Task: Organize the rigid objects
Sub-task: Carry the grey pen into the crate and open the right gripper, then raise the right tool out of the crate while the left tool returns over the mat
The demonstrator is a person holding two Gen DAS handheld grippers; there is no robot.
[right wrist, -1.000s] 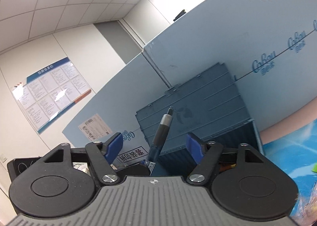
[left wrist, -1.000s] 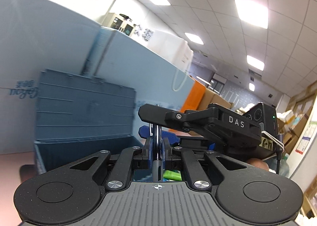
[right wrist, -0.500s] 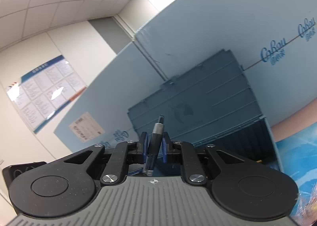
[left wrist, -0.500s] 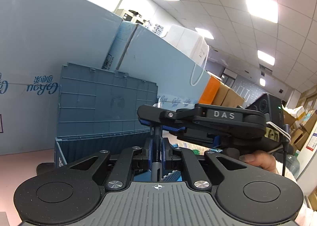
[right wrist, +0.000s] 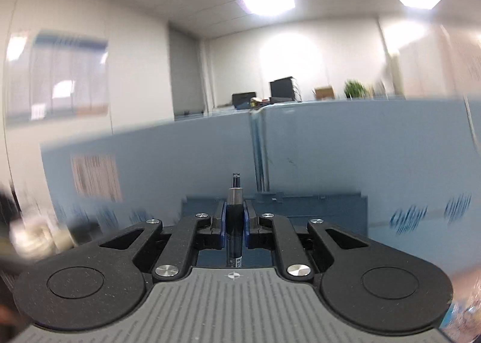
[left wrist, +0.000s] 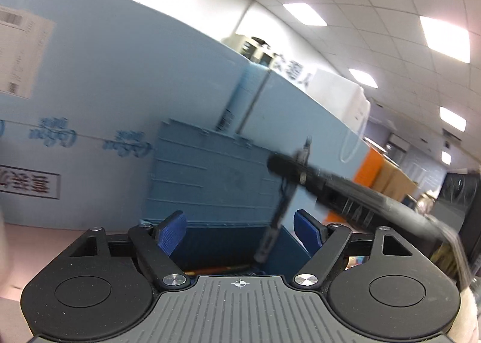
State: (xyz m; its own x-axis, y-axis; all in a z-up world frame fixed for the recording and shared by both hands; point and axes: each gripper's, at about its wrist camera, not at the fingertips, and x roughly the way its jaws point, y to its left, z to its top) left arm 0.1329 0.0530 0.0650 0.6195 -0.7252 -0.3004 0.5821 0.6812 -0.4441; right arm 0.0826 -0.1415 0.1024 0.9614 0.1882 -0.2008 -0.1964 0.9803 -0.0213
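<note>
An office with a tiled ceiling and light-blue partition panels (left wrist: 120,78) lies behind a pinkish bench (left wrist: 45,241). The left tongs (left wrist: 240,230) are opening, blue pads apart with nothing pressed between them. The right tongs (right wrist: 234,223) are clamped on a dark pen (right wrist: 234,223), standing upright between the pads. Only the left view shows the right tongs from outside, the blurred pen hanging over an open blue-grey crate (left wrist: 210,174) with something orange lying inside. The right view alone shows the far wall, a poster and a plant.

surface: pink tabletop (left wrist: 45,241) | on it: blue crate (left wrist: 210,180), lid up
</note>
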